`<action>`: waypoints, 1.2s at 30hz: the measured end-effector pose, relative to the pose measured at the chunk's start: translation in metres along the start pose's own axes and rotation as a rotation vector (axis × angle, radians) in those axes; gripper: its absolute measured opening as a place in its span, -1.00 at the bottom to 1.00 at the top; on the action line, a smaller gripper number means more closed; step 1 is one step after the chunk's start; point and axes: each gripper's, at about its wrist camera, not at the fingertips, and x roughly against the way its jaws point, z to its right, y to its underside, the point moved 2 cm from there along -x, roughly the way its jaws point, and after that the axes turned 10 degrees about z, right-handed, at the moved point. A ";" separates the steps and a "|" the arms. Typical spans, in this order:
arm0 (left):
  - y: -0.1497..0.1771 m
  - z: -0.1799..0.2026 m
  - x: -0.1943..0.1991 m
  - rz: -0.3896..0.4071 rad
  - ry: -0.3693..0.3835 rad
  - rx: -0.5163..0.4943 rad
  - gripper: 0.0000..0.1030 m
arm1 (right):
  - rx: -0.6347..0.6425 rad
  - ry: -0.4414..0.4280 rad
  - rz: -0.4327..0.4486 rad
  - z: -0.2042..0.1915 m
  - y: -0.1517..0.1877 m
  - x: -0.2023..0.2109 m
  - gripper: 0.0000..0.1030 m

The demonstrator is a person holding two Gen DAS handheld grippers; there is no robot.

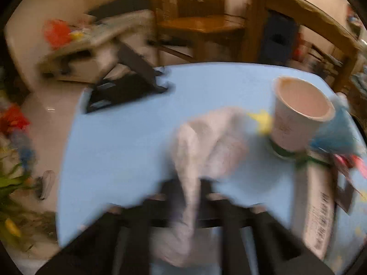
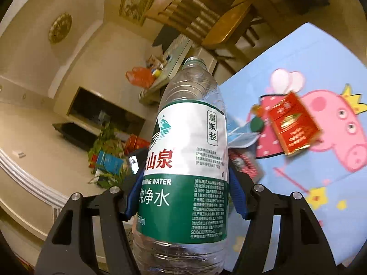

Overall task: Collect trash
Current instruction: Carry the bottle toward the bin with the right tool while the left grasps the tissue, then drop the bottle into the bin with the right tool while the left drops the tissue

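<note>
Holding now: we have 2 pieces of trash in hand, 1 in each gripper.
Bottle: the empty water bottle [image 2: 185, 160] has no cap and sits between the blue pads [image 2: 237, 194] of the right gripper [image 2: 183, 197], which is clamped on its label zone.
Bottle axis: its long axis runs straight forward along the fingers, neck away from us, so we judge that it must be tipped or released neck-first into a bin.
Tissue: the crumpled white tissue [image 1: 201, 155] hangs from the left gripper [image 1: 190, 197]; the jaws look pressed together on its lower tail, though this view is blurred.
Tissue position: it is lifted above the blue mat [image 1: 119, 142], just beside the paper cup [image 1: 298, 114].
Remaining trash: the cup stands upright on the mat at the right of the tissue; a red carton [image 2: 292, 126] and a green cap [image 2: 256, 123] lie on the mat well apart from the bottle.
Nearer hand: we judge the left gripper is nearer to the cup, but both hands are full.
Bin: we see no bin in either view.
</note>
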 end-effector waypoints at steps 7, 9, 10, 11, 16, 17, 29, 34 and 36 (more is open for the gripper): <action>0.033 -0.030 0.041 0.000 -0.062 0.132 -0.98 | -0.011 0.018 0.115 0.044 -0.028 0.049 0.24; 0.039 -0.030 0.058 0.011 -0.072 0.142 -0.97 | 0.002 0.035 0.140 0.052 -0.034 0.057 0.24; 0.040 -0.027 0.071 0.026 -0.074 0.141 -0.97 | 0.016 0.046 0.156 0.059 -0.040 0.064 0.24; 0.038 -0.021 0.082 0.041 -0.072 0.132 -0.97 | 0.025 0.055 0.164 0.065 -0.044 0.069 0.24; 0.019 0.024 0.126 0.125 -0.024 0.074 -0.96 | 0.071 0.134 0.163 0.101 -0.049 0.080 0.24; 0.013 0.037 0.133 0.143 0.000 0.062 -0.96 | 0.067 0.136 0.157 0.108 -0.047 0.081 0.24; -0.020 0.200 0.155 0.211 0.150 -0.152 -0.95 | -0.002 0.292 0.230 0.188 -0.094 0.145 0.25; -0.023 0.246 0.151 0.217 0.193 -0.221 -0.95 | -0.053 0.434 0.281 0.235 -0.120 0.174 0.25; -0.025 0.263 0.148 0.220 0.211 -0.247 -0.95 | -0.101 0.467 0.280 0.252 -0.117 0.181 0.26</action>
